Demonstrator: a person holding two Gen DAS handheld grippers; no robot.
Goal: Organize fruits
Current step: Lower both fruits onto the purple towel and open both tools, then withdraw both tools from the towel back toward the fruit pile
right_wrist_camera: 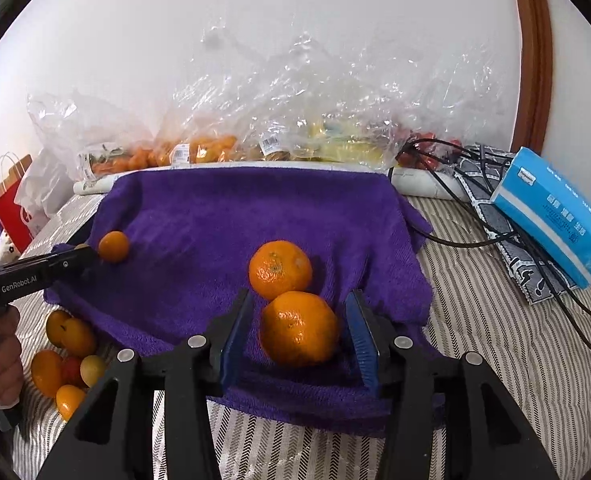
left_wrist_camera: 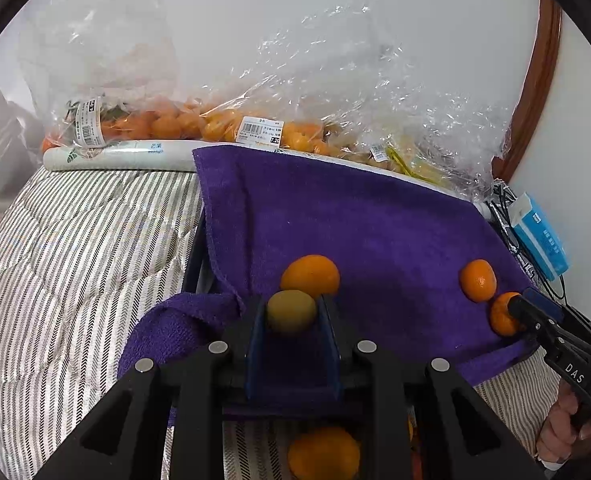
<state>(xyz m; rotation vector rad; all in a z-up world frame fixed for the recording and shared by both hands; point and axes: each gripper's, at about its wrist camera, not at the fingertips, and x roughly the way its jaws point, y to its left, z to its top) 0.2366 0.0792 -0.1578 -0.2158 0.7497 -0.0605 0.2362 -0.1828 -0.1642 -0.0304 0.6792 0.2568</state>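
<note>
Pinching a small yellow-green fruit (left_wrist_camera: 291,311) between its blue pads, the left hand-held gripper (left_wrist_camera: 292,316) sits low over the purple towel (left_wrist_camera: 375,232), with an orange (left_wrist_camera: 310,276) lying just beyond the held fruit. The right hand-held gripper (right_wrist_camera: 300,332) has its jaws spread apart on either side of a large orange (right_wrist_camera: 299,328) resting on the towel; whether the pads touch its skin cannot be told. A second orange (right_wrist_camera: 280,269) lies right behind it, touching or nearly so. Off the towel's near left corner, a small heap of mixed fruit (right_wrist_camera: 69,360) lies on the striped bed cover (right_wrist_camera: 495,340). Along the wall, clear plastic bags of oranges (left_wrist_camera: 167,124) stand behind the towel, and a blue tissue pack (right_wrist_camera: 551,216) lies at the right.
</note>
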